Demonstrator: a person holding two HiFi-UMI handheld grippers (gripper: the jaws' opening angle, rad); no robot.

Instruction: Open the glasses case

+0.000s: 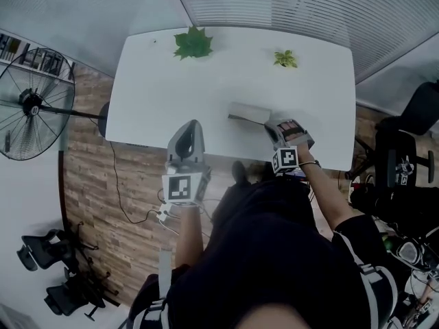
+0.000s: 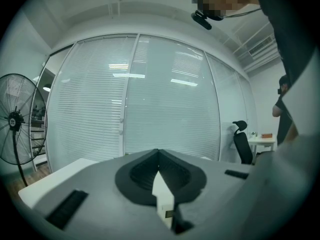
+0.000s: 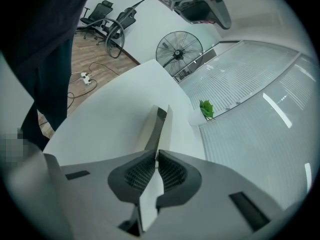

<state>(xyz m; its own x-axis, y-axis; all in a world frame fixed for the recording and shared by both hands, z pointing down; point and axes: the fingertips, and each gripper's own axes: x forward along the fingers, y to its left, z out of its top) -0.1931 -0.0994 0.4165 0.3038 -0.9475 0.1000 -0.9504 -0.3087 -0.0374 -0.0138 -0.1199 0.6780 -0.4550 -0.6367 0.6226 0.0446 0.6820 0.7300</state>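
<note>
Here we are at the white counter (image 1: 206,94), and the glasses case (image 1: 248,112) lies flat on it, towards the near edge and right of the middle. The right gripper (image 3: 156,154) is angled down onto the end of the case nearest the person, and its jaws are clenched: they have pinched a thin edge at that end, with barely a sliver of gap between them. From that gripper's own view the case runs straight away from the tips, a long pale wedge with a dark seam showing along its length.

Over on the other side, the left gripper (image 1: 193,126) hangs just off the counter's near edge, well apart from the case. It points roughly level, its jaws pressed together with nothing between them.

At the back of the counter sit a broad-leafed green plant (image 1: 193,43) and a smaller plant (image 1: 285,59). A standing fan (image 1: 31,105) waits on the wooden floor to the left.
</note>
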